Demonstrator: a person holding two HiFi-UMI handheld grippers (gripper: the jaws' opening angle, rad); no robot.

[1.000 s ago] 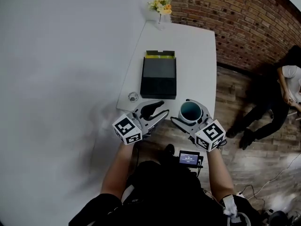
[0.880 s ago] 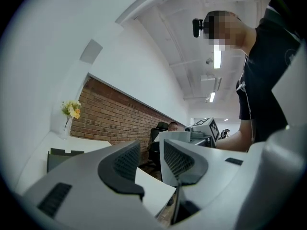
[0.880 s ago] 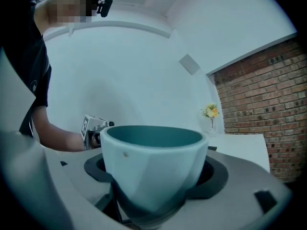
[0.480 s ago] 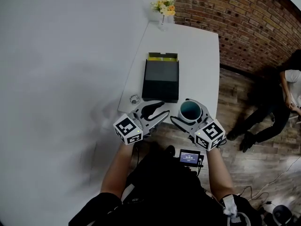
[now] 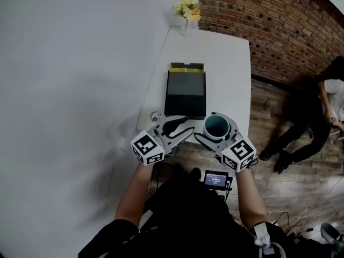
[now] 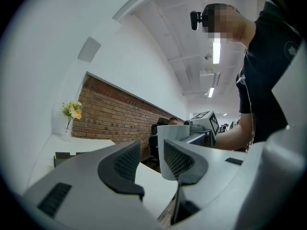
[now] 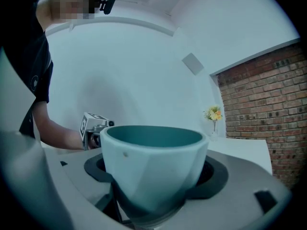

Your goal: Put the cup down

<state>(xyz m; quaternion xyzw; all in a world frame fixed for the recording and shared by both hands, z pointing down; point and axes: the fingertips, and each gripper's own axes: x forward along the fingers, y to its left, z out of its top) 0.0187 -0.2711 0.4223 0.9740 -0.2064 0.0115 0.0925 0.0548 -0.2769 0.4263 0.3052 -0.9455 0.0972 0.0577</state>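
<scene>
A pale cup (image 5: 217, 127) with a teal inside stands upright between the jaws of my right gripper (image 5: 217, 128), over the near edge of the white table (image 5: 226, 63). In the right gripper view the cup (image 7: 153, 162) fills the space between the dark pads (image 7: 216, 174), and my right gripper (image 7: 153, 178) is shut on its sides. My left gripper (image 5: 185, 125) is just left of the cup, with nothing between its jaws. In the left gripper view my left gripper (image 6: 151, 159) is open by a narrow gap, and the cup (image 6: 171, 143) shows beyond it. Whether the cup touches the table I cannot tell.
A dark box (image 5: 185, 93) with a yellow-green back edge lies mid-table, beyond both grippers. A small clear glass object (image 5: 156, 115) sits at the near left corner. A vase of flowers (image 5: 186, 11) stands at the far end. A person (image 5: 317, 117) sits on the floor at right, by the brick wall (image 5: 269, 20).
The table and box have slid slightly right and down in the head view. Both grippers have barely moved, and the cup stays in the right gripper's hold.
</scene>
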